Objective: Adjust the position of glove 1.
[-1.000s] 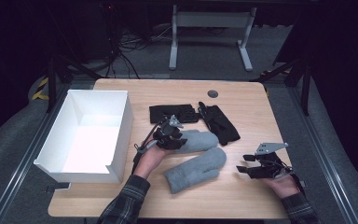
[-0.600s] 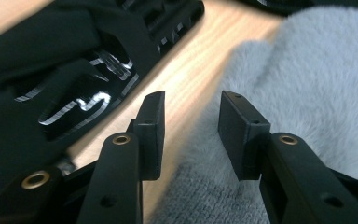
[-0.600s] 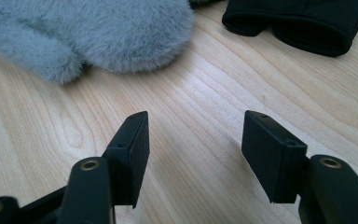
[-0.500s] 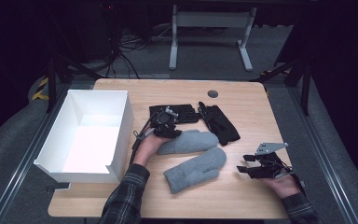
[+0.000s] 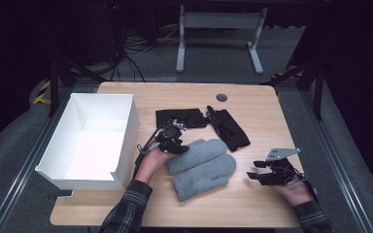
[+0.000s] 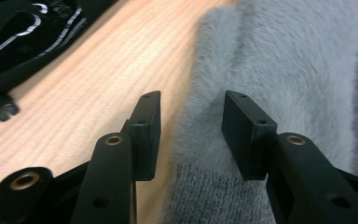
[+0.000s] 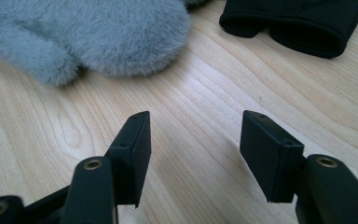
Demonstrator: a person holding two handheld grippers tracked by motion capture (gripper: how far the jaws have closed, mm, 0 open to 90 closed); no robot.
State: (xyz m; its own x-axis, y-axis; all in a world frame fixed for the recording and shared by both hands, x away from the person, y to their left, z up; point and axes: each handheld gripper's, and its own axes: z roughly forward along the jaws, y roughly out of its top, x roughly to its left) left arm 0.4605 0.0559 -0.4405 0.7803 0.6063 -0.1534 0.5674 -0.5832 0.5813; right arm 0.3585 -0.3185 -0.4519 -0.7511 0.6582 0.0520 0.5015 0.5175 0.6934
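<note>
Two fluffy grey mittens lie side by side mid-table, the upper mitten (image 5: 199, 151) overlapping the lower mitten (image 5: 206, 175). My left gripper (image 5: 175, 141) is at the upper mitten's cuff end. In the left gripper view the left gripper (image 6: 191, 100) is open and its jaws have just been opening. They straddle the edge of the grey mitten (image 6: 279, 70), one jaw over fur and one over wood, without pressing on it. My right gripper (image 5: 260, 171) rests at the table's right front. In its own view the right gripper (image 7: 193, 119) is open over bare wood, short of a mitten tip (image 7: 98, 32).
A white open box (image 5: 128, 127) stands at the table's left. Two black gloves lie behind the mittens, one glove (image 5: 182, 118) flat and the other glove (image 5: 228, 127) angled to its right. A cable grommet (image 5: 221, 97) sits near the far edge.
The left gripper rose toward the black glove, then came back down to the upper mitten's cuff with wider jaws. The right gripper stayed in place.
</note>
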